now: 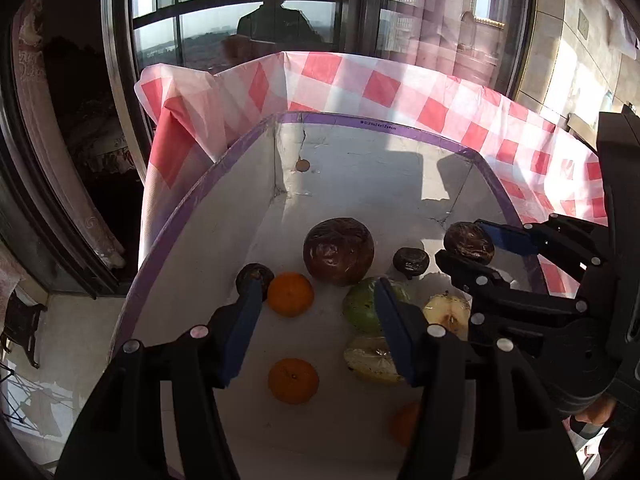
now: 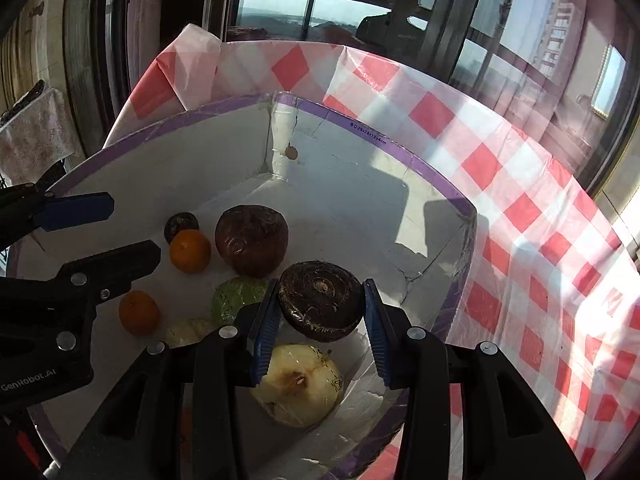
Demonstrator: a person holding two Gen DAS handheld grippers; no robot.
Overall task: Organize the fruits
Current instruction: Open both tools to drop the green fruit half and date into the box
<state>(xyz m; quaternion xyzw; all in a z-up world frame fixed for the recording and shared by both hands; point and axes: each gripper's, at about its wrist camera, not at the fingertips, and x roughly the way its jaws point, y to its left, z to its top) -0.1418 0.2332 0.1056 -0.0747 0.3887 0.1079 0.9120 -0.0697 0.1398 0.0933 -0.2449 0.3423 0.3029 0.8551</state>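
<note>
Right gripper (image 2: 320, 312) reaches over the box's (image 2: 400, 160) right wall, clamping a dark fruit (image 2: 320, 300). Left gripper (image 1: 316, 320) hovers mid-box, jaws spread, empty.

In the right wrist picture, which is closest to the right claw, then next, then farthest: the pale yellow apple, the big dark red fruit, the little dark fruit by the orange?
1. Pale yellow apple: just under the right claw, at the box's near end.
2. Big dark red fruit: ahead and to the left, mid-box.
3. Little dark fruit: farthest left, behind an orange.
</note>
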